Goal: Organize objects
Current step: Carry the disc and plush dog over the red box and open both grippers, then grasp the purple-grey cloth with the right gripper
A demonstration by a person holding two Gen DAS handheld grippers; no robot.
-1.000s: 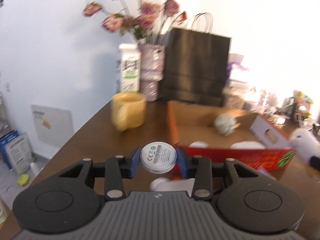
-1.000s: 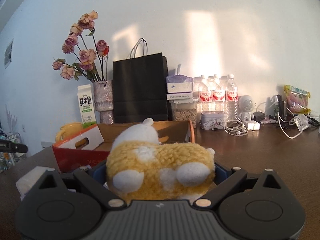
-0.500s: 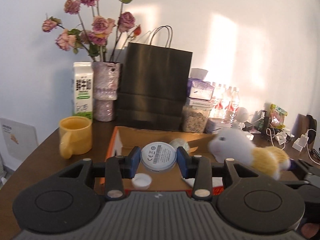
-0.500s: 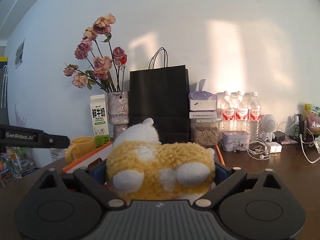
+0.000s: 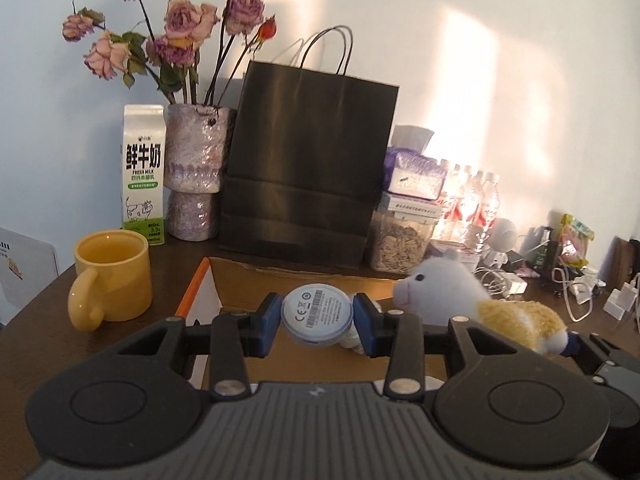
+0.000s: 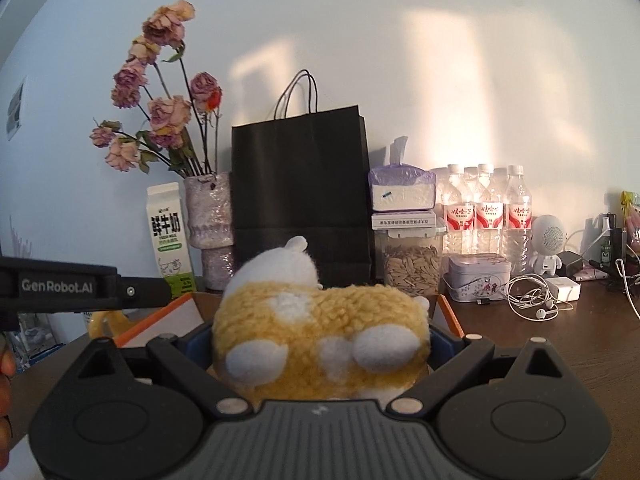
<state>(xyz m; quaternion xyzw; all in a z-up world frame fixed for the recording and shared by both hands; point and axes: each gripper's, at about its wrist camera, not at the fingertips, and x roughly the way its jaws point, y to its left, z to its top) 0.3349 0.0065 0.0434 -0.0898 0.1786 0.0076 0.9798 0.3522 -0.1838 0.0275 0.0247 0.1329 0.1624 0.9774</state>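
Note:
My left gripper [image 5: 317,319] is shut on a small round white device [image 5: 316,314] with a printed label, its blue pads pressing both sides. It hangs over the open cardboard box [image 5: 208,288] with the orange rim. My right gripper [image 6: 320,344] is shut on a yellow and white plush toy [image 6: 320,340], which fills the space between its fingers. In the left wrist view the same plush toy [image 5: 452,300] is at the right, over the box's right side, with its white head facing left. The box's inside is mostly hidden by both grippers.
A yellow mug [image 5: 110,276] stands left of the box. Behind it are a milk carton [image 5: 144,176], a vase of dried roses [image 5: 196,168], a black paper bag [image 5: 308,168], a seed jar [image 5: 404,240], water bottles [image 6: 488,208], a tin [image 6: 478,276] and cables [image 6: 532,304].
Both grippers have travelled across the table toward the box, each keeping its hold. The plush toy has come into the left wrist view at the right, and the left gripper shows at the right view's left edge.

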